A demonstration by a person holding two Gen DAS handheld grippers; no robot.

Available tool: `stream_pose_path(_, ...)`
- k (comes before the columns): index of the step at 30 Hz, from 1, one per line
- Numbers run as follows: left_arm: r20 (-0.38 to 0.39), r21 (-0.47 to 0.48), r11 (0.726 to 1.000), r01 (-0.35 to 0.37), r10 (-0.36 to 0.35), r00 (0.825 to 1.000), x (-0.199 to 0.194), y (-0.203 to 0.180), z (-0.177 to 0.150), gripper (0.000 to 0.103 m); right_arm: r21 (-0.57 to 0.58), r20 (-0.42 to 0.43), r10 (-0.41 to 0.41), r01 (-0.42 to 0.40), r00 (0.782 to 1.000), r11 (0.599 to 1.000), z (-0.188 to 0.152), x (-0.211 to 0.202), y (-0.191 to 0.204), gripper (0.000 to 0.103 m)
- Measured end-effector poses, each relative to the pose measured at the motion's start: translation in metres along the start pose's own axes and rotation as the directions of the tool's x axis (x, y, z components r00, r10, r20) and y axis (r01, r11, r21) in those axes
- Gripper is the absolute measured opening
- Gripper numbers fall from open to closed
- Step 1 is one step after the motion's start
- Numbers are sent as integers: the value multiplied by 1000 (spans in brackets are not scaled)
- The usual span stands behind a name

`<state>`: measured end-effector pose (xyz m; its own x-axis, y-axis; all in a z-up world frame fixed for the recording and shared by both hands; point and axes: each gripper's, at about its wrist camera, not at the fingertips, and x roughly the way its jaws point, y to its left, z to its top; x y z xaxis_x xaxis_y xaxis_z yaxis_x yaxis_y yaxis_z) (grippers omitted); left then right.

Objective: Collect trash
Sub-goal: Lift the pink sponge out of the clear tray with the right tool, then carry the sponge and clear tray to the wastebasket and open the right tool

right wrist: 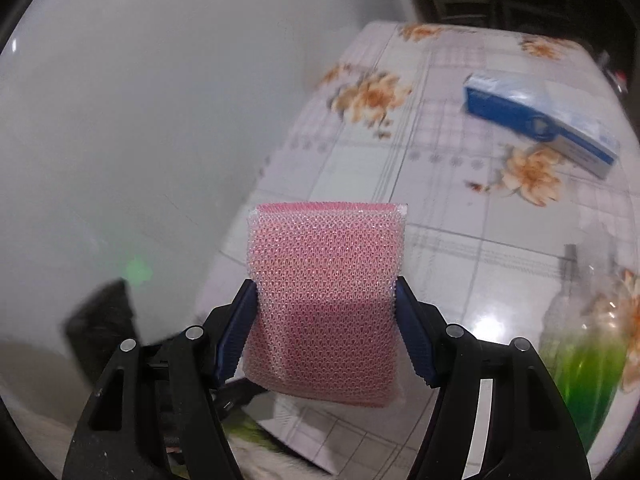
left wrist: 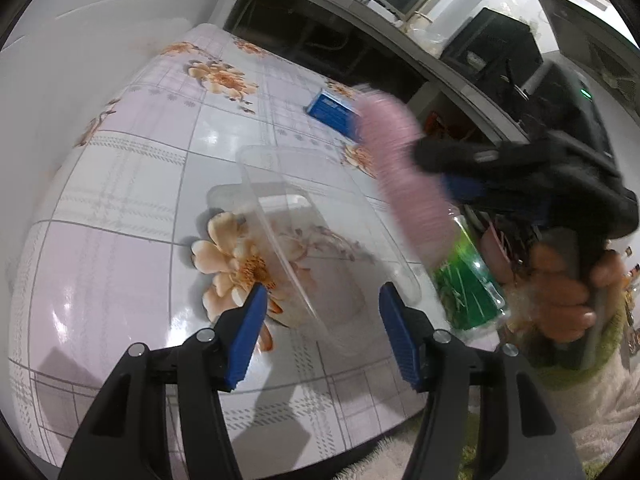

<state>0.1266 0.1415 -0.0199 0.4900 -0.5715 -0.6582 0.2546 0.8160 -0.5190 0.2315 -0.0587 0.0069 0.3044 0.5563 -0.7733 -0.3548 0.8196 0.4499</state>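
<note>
Sponge first: a pink rectangular scouring sponge (right wrist: 324, 300) in a knobbly, glittery net cover sits clamped between the ribbed blue pads (right wrist: 414, 340) of the right gripper (right wrist: 325, 332), black plastic arms and silver rivets behind them. The pads press into both narrow sides of the sponge, so it bulges slightly, held off the table. In the left wrist view the same sponge is a soft pink blur above the table, and a person's hand (left wrist: 568, 292) wraps the gripper's handle.

The left gripper (left wrist: 320, 336) hangs over the near edge of the table (left wrist: 120, 280), its blue pads parted; the near corner of a clear, thin-walled plastic food container (left wrist: 320, 216) lies in the gap between them, and I cannot tell whether either pad touches it. The container is rectangular, tipped on its side, with a flat clear lid (left wrist: 256, 196) beneath it.

The table wears a glossy tablecloth, lilac and white checks with peach flowers. Near the right gripper lies a crumpled clear plastic bottle with a green label (left wrist: 464, 280). Farther back rests a blue and white rectangular cardboard box (right wrist: 540, 116), flat on the cloth. A plain pale wall (right wrist: 120, 120) rises beyond the table's left side
</note>
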Motion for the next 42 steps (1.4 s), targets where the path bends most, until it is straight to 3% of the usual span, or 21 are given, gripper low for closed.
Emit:
stream_pose_path(5, -37, -36, 998, -45, 43, 998, 15, 5, 11, 56, 86, 117, -33, 23, 993, 996, -8, -47, -27, 64)
stream_pose_path(9, -62, -19, 995, -100, 99, 993, 30, 5, 18, 37, 152, 182, -80, 53, 980, 987, -22, -77, -52, 64)
stream_pose_path(13, -90, -12, 985, -170, 169, 982, 40, 7, 20, 13, 250, 258, -131, 65, 957, 966, -49, -116, -84, 64)
stream_pose_path(17, -79, -27, 981, -190, 187, 979, 38, 8, 25, 3, 354, 327, -201, 78, 923, 932, -82, -155, -117, 64)
stream_pose_path(20, -51, -17, 982, -189, 188, 981, 32, -1, 32, 3, 448, 374, -276, 88, 885, 890, -115, -190, -142, 64)
stream_pose_path(24, -9, 43, 988, -147, 147, 989, 25, -32, 46, 3, 574, 429, -400, 97, 810, 813, -170, -242, -171, 64)
stream_pose_path(28, 22, 145, 988, -61, 58, 998, 24, -88, 64, 3, 713, 446, -522, 64, 727, 698, -243, -286, -202, 65)
stream_pose_path(31, 25, 234, 972, 15, -21, 999, 30, -139, 72, 3, 789, 429, -581, 25, 692, 613, -292, -301, -221, 65)
stream_pose_path(34, 3, 323, 942, 95, -102, 995, 39, -195, 71, 3, 843, 411, -610, -28, 677, 537, -335, -305, -239, 65)
stream_pose_path(36, -26, 362, 922, 140, -140, 990, 49, -224, 66, 3, 866, 398, -617, -56, 679, 497, -353, -300, -251, 65)
stream_pose_path(40, -122, 416, 883, 216, -181, 976, 82, -280, 48, 3, 908, 349, -606, -97, 715, 408, -385, -278, -284, 66)
stream_pose_path(42, -149, 434, 871, 231, -183, 972, 96, -297, 41, 3, 922, 310, -605, -76, 733, 380, -386, -264, -302, 66)
